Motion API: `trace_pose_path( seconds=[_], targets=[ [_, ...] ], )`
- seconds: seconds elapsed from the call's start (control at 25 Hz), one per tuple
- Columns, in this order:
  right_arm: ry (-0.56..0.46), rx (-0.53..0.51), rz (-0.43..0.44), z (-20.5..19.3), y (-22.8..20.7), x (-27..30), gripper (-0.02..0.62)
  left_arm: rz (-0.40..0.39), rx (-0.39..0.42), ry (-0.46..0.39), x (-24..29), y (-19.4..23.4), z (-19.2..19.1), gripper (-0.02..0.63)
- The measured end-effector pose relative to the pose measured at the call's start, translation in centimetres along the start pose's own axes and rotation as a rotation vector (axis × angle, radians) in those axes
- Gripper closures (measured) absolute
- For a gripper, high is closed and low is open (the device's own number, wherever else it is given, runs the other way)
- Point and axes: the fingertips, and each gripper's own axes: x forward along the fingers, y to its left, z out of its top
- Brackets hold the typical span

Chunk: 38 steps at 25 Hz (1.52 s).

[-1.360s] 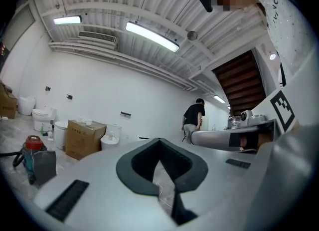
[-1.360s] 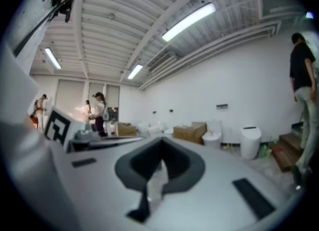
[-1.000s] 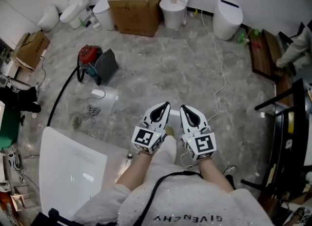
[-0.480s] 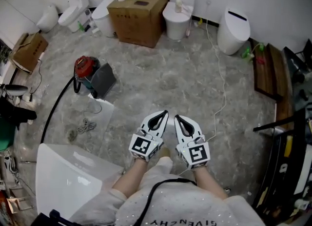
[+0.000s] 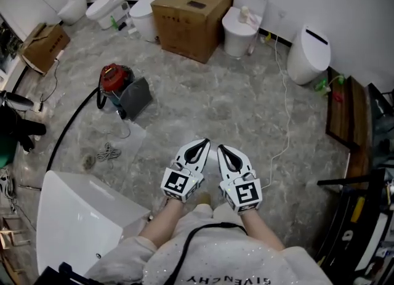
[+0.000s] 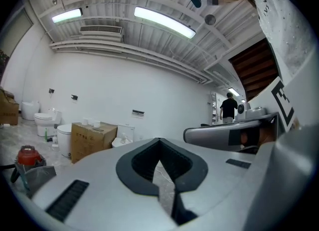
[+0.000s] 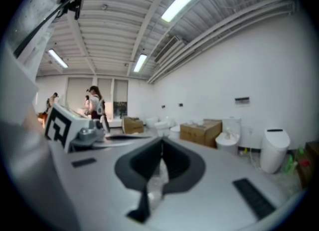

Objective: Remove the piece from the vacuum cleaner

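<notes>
Red-lidded round vacuum cleaner [image 5: 115, 79]; marbled floor [image 5: 237, 108]

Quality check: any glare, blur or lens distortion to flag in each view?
Head view: even light, sharp, walls bowed by the wide lens, faint sheen on the white fixture at lower left. Left gripper view: strong fisheye, dark corners, ceiling lights blown out. Right gripper view: same fisheye, jaws up close look soft.

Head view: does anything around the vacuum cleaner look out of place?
Yes. A grey flat piece seems to lean tilted against the red-topped vacuum cleaner, and a tangled cord lies loose on the floor near its black hose.
</notes>
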Motion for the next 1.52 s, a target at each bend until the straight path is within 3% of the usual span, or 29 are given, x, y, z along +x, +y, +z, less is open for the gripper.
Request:
trace_pose_path(
  seconds=[0.32,0.56,0.84,1.28,1.52],
  targets=[
    [-0.004,-0.01,0.132,1.1,-0.1,4.2,0.581,0.159,0.017,-0.016,0.3,4.4,1.1,0.588],
    [0.016,-0.028,0.288,0.5,-0.6,8.6,0.581,0.309,0.012,-0.016,1.4,8.3,0.3,0.588],
    [0.023,-0.071,0.481,2.9,-0.4,14.4,0.581,0.488,0.006,-0.04,2.3,13.1,1.8,0.588],
    [0.025,-0.13,0.733,3.8,-1.7,19.0,0.581,0.722,0.013,-0.066,4.7,17.0,2.6,0.588],
    [0.016,-0.145,0.822,4.0,-1.7,20.3,0.581,0.817,0.007,-0.071,4.6,17.9,2.4,0.588]
  ],
)
